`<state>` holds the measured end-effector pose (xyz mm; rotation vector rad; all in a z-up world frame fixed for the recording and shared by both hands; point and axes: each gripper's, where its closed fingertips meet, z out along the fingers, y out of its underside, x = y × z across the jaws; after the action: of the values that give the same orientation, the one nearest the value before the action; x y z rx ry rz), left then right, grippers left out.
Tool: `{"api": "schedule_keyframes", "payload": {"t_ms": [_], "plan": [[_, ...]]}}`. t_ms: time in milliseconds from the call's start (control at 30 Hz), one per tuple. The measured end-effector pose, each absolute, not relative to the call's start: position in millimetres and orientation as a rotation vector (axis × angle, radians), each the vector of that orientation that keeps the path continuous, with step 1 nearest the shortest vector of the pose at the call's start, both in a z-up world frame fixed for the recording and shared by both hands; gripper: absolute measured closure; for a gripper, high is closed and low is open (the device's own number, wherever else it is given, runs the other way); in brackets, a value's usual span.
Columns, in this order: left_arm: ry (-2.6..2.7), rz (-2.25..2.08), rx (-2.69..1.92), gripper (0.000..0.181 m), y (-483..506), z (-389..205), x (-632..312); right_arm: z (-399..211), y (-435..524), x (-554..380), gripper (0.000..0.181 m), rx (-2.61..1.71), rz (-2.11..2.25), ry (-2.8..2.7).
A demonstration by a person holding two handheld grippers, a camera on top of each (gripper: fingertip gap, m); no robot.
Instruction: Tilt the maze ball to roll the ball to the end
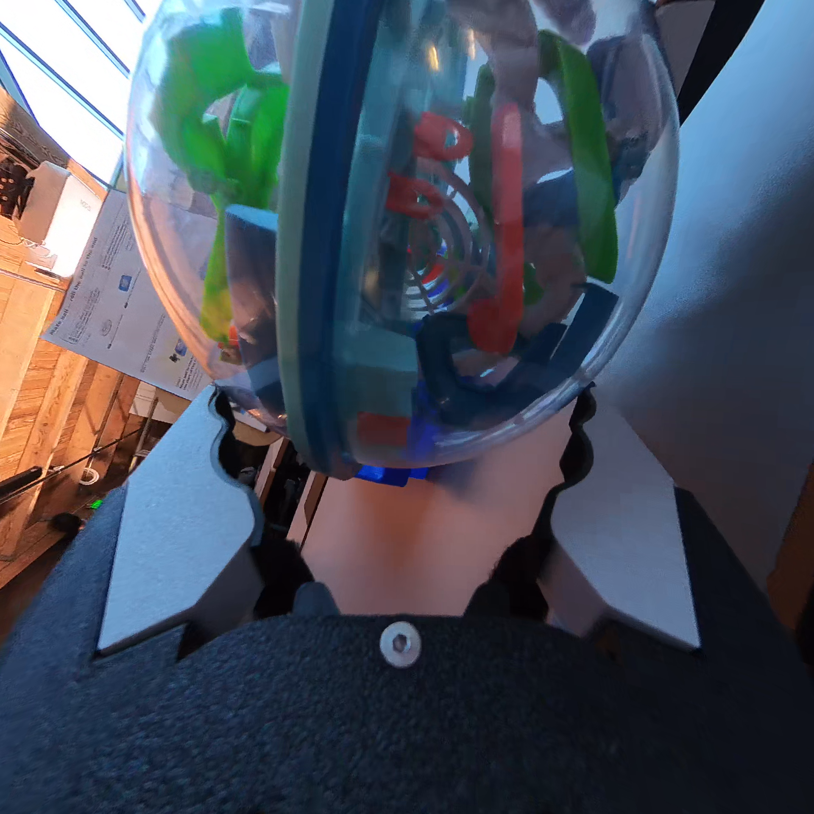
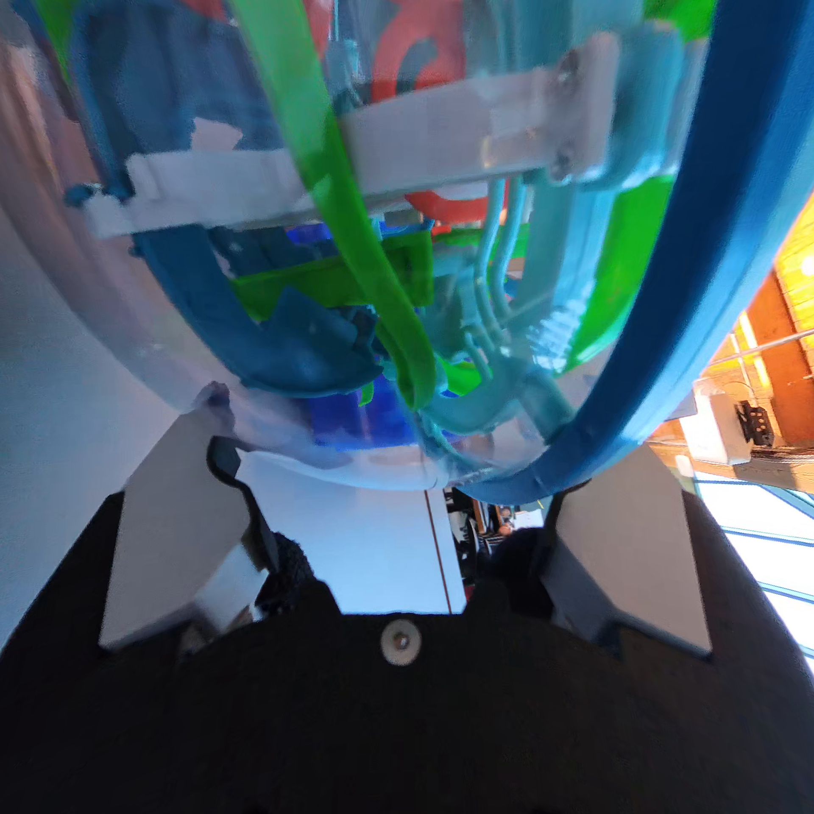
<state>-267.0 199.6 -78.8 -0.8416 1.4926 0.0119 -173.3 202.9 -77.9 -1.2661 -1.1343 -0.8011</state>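
Observation:
The maze ball (image 1: 396, 220) is a clear sphere with green, red and blue tracks inside and a blue band around its middle. It fills the upper part of both views and is held up in the air. My left gripper (image 1: 398, 396) has its jaws spread wide, with both fingertips (image 1: 207, 423) pressed against the sphere's lower curve. My right gripper (image 2: 387, 458) holds the maze ball (image 2: 352, 220) the same way on another side, with its fingertips (image 2: 224, 458) against the shell. I cannot make out the small rolling ball; both views are blurred.
A printed paper sheet (image 1: 119, 308) hangs on a wood-panelled wall (image 1: 35, 352) to the left. A white wall (image 1: 727, 264) is close on the right. A bright window (image 1: 57, 88) and a white box (image 2: 713, 431) lie behind.

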Motion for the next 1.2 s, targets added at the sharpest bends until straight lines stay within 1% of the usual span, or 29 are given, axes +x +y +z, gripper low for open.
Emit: {"api": "schedule_keyframes", "payload": {"t_ms": [167,333,433,533,667,833,967,1200], "plan": [[1.524,-0.067,-0.9,0.035,186.1,-79.5,-278.0,-78.7,187.1,-186.9,0.033,-1.311,-0.724,-1.164],[1.553,-0.297,-0.964,0.035,165.8,-74.6,-283.8,-77.9,168.3,-202.4,0.031,-1.364,-0.484,-1.225],[1.558,-0.352,-0.95,0.035,162.5,-73.1,-283.1,-80.0,166.7,-205.1,0.03,-1.356,-0.411,-1.204],[1.531,-0.244,-0.894,0.036,168.9,-77.2,-281.0,-83.1,175.4,-203.1,0.028,-1.276,-0.469,-1.172],[1.438,0.023,-0.792,0.036,179.3,-82.8,-280.7,-79.0,184.8,-192.7,0.028,-1.161,-0.766,-1.129],[1.369,0.1,-0.706,0.036,174.9,-82.5,-278.6,-71.5,175.6,-190.5,0.028,-1.045,-0.889,-1.109],[1.337,0.173,-0.622,0.036,166.4,-73.6,-274.1,-64.2,172.0,-184.8,0.028,-0.988,-0.937,-1.051],[1.326,0.289,-0.497,0.036,144.5,-42.0,-266.0,-41.2,159.1,-171.9,0.035,-0.93,-0.955,-0.901]]}}
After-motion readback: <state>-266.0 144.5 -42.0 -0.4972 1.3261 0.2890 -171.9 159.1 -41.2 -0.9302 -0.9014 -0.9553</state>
